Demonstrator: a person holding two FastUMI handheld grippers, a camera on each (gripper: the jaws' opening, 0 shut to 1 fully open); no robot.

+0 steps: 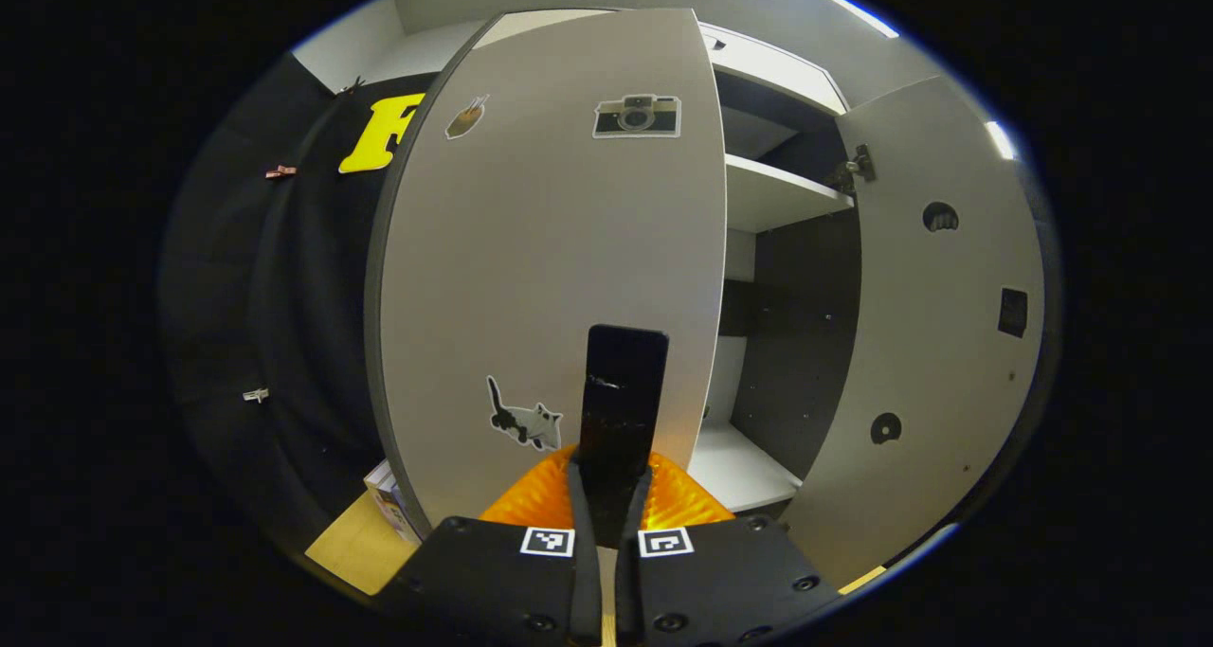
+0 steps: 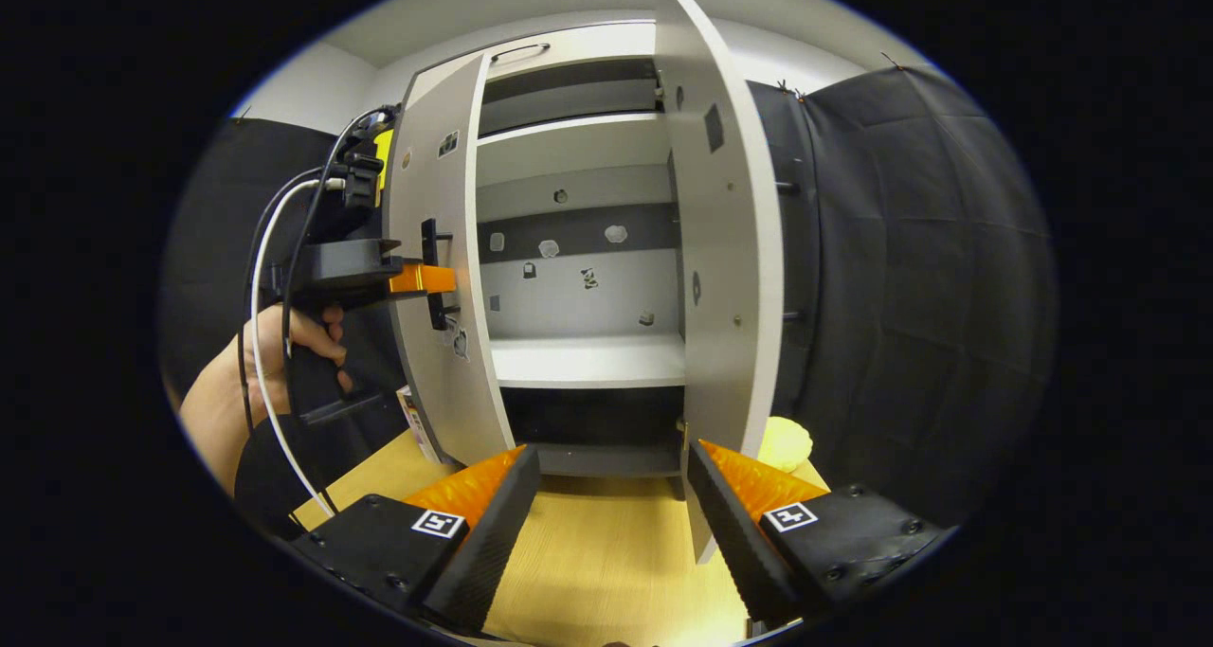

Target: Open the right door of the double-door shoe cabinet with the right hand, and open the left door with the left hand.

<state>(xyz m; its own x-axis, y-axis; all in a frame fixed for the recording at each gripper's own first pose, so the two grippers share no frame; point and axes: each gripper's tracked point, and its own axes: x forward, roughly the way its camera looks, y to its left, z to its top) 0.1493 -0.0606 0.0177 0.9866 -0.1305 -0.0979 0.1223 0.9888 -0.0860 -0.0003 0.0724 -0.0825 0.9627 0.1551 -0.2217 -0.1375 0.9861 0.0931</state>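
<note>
The grey shoe cabinet has both doors swung out. In the left gripper view the left door (image 1: 540, 249), with stickers on its face, stands right in front of me. My left gripper (image 1: 611, 476) is shut on its black upright handle (image 1: 623, 372). The right door (image 1: 938, 344) hangs open at the right, showing its inner side. In the right gripper view my right gripper (image 2: 614, 533) is open and holds nothing, low in front of the cabinet. The right door (image 2: 720, 249) stands edge-on just beyond it. A hand (image 2: 284, 344) holds the left gripper (image 2: 422, 278) on the left door (image 2: 445, 344).
White shelves (image 2: 588, 358) show inside the cabinet. A wooden surface (image 2: 606, 552) lies beneath my right gripper. A pale yellow lump (image 2: 785, 443) sits behind the right door. A small box (image 1: 390, 500) stands by the left door's foot. Black cloth walls both sides.
</note>
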